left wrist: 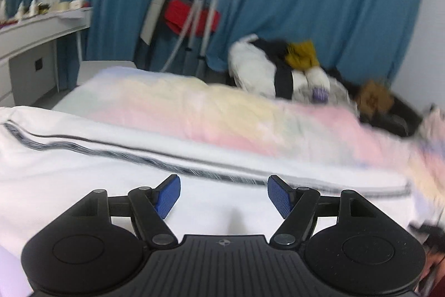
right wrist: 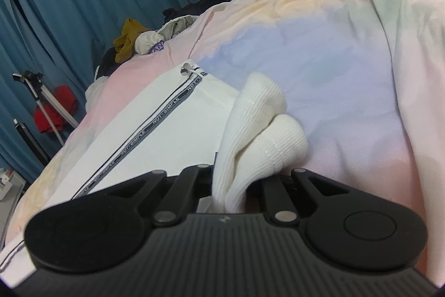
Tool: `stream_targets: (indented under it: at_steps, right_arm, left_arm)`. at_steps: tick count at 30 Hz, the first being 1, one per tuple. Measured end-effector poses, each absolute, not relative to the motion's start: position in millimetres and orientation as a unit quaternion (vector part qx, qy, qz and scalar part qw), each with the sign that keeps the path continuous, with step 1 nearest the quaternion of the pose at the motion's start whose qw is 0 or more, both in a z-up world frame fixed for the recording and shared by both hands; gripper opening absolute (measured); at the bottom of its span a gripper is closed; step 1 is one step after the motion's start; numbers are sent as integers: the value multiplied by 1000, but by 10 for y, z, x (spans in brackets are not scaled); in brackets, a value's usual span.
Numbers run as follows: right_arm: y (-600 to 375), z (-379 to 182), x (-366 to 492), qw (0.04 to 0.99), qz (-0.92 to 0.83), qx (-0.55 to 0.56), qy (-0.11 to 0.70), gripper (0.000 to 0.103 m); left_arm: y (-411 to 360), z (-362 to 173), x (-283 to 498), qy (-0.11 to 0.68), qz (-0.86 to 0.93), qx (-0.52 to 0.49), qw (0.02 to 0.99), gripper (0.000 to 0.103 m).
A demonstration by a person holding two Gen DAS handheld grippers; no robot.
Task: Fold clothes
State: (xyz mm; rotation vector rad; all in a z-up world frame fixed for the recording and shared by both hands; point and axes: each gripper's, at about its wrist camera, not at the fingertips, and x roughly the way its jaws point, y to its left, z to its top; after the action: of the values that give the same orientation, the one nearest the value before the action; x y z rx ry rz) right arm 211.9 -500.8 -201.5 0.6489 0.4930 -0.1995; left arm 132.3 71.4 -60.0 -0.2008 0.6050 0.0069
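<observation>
I see a white garment (right wrist: 172,135) with a dark lettered stripe lying flat on the pastel rainbow bedspread (right wrist: 347,52). My right gripper (right wrist: 236,185) is clamped on its thick ribbed cuffs (right wrist: 261,135), bunched together. My left gripper (left wrist: 224,196) hovers over the white cloth, blue pads (left wrist: 168,196) apart, nothing between.

The dark tape (right wrist: 155,127) running down the white garment (right wrist: 178,130) repeats the words "NOT-SIMPLE" in pale capitals. On a white bundle (right wrist: 148,43) by the curtain, a purple patch (right wrist: 156,48) shows letters that look like "AN"; the rest is hidden. The left wrist view is too blurred to read anything.
</observation>
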Motion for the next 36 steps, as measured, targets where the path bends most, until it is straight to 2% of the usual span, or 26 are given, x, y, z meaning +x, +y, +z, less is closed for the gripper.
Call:
stream_targets:
  at_steps: [10,26,32,36]
  right_arm:
    - [-5043,-2009,2136,907,-95,331,242,9]
    - [-5051,-1949,2165,891,-111,372,236,9]
    - [-5230,-1967,2039,841,-102,498,184,9]
    - [-5213,-1931,2054,849,-101,485,185,9]
  left_arm:
    - [388,-1185,1359,324,-26,-56,944,74]
    - [484,-1361,1444,343,-13,-34,939,75]
    - [417,-1471,1465,357,-9,-4,934,75]
    - [420,-1512,1459,361,-9,2,933,76]
